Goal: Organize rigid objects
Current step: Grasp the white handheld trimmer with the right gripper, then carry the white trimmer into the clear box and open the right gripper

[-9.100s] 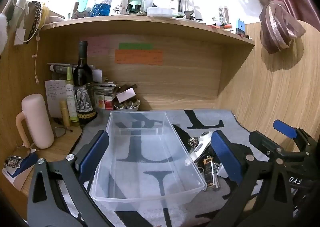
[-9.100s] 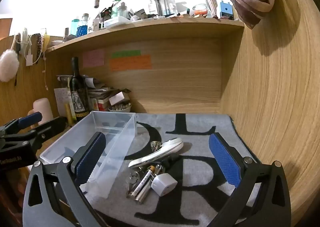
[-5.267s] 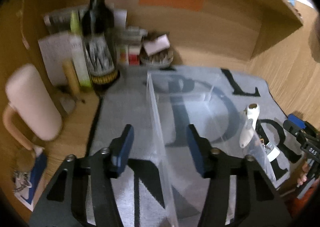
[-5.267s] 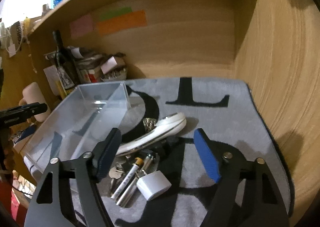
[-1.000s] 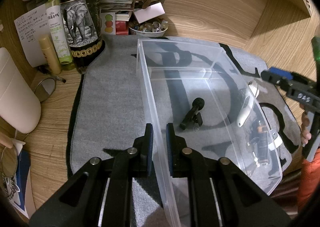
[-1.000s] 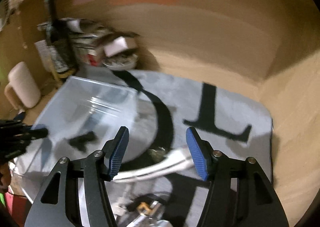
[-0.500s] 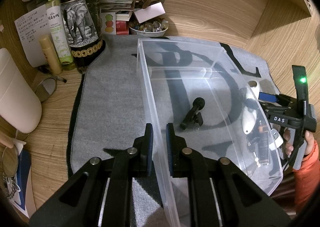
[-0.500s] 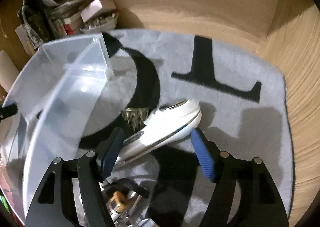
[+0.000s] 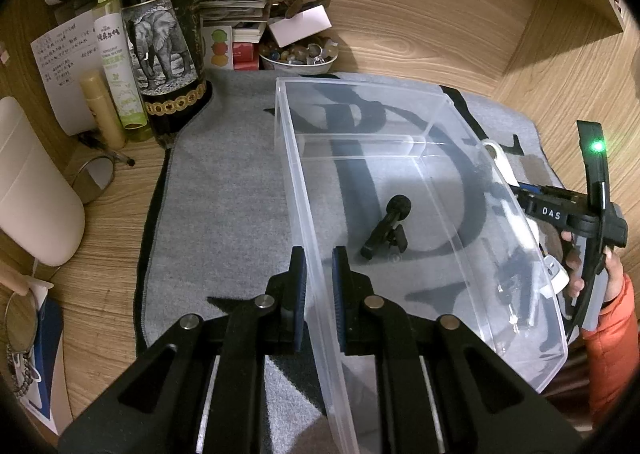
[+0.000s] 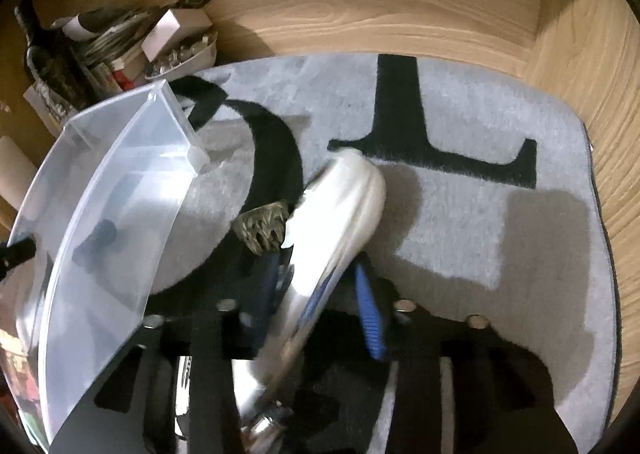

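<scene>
A clear plastic bin (image 9: 420, 190) sits mid-desk on the grey mat, holding a small black clip-like piece (image 9: 386, 228). A white handheld device (image 10: 332, 230) angles up just beside its right wall.

The left wrist view looked steeply down over the clear bin (image 9: 420, 182); the right wrist view sat closer, sharing that bin at frame left.

The left gripper (image 9: 319, 286) is clamped on the bin wall (image 9: 308, 238), while the right gripper (image 10: 320, 294) pinches the white handle (image 10: 336, 222).
</scene>
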